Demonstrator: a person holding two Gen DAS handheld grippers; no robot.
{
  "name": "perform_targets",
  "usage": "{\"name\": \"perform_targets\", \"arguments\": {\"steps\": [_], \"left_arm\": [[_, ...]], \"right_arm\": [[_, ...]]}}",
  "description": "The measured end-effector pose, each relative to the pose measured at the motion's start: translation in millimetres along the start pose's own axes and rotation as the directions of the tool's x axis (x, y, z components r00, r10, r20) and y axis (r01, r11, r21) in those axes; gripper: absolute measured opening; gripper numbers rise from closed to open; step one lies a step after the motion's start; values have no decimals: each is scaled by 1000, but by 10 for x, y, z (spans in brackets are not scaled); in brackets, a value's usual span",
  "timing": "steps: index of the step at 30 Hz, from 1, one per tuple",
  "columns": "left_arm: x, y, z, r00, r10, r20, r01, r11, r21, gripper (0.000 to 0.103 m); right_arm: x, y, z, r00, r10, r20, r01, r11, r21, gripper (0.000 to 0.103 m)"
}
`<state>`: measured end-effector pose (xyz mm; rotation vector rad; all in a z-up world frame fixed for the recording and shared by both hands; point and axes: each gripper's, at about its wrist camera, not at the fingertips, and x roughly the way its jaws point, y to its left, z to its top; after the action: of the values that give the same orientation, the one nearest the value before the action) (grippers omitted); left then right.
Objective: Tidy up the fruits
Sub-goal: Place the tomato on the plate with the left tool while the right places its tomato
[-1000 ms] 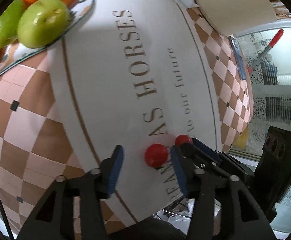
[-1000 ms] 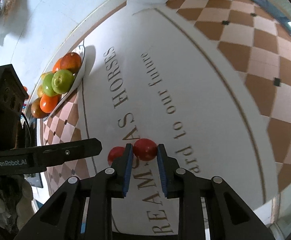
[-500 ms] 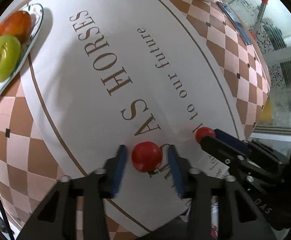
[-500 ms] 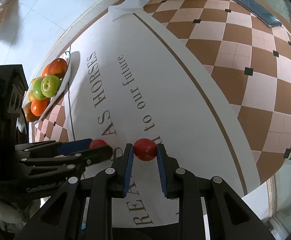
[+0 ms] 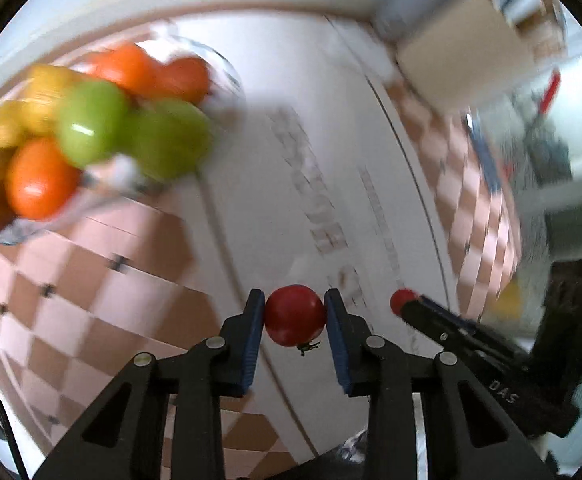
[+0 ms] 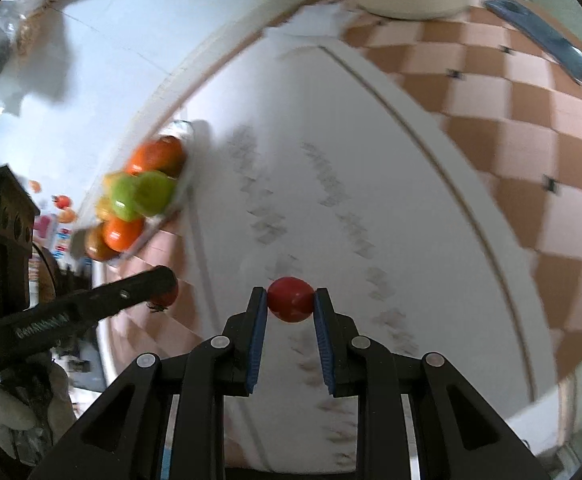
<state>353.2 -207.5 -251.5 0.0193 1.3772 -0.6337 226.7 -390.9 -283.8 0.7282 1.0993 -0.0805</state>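
My left gripper (image 5: 295, 316) and right gripper (image 6: 290, 300) each pinch a small red tomato (image 5: 295, 315); squeezing harder could burst them, or they may slip before reaching the fruit plate (image 5: 227, 76).

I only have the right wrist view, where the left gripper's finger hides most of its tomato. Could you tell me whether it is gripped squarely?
Observer: Yes. In the left wrist view the left gripper is shut on the tomato, with one blue pad pressed on each side.
Operator: Thank you. Which way does its stem end face?
Observer: The green stem sits on the tomato's underside, nearest the camera, clear of both pads.
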Motion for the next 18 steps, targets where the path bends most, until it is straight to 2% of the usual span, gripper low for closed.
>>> {"name": "perform_targets", "arguments": {"steps": [4,9,13,18], "left_arm": [[-274,354,222,997,29,72,-23,997,-77,28],[-286,724,400,996,31,81,-16,985,-172,28],[-202,911,509,996,36,81,-18,977,-213,28],[-29,997,595,997,48,56,-35,976,-216,28]], "right_arm": [[181,318,277,994,105,0,-105,994,-10,26],[484,721,721,981,195,8,-195,981,-18,26],[751,882,993,975,221,-17,-221,975,3,26],[1042,982,1165,973,219,-71,-218,976,19,26]]}}
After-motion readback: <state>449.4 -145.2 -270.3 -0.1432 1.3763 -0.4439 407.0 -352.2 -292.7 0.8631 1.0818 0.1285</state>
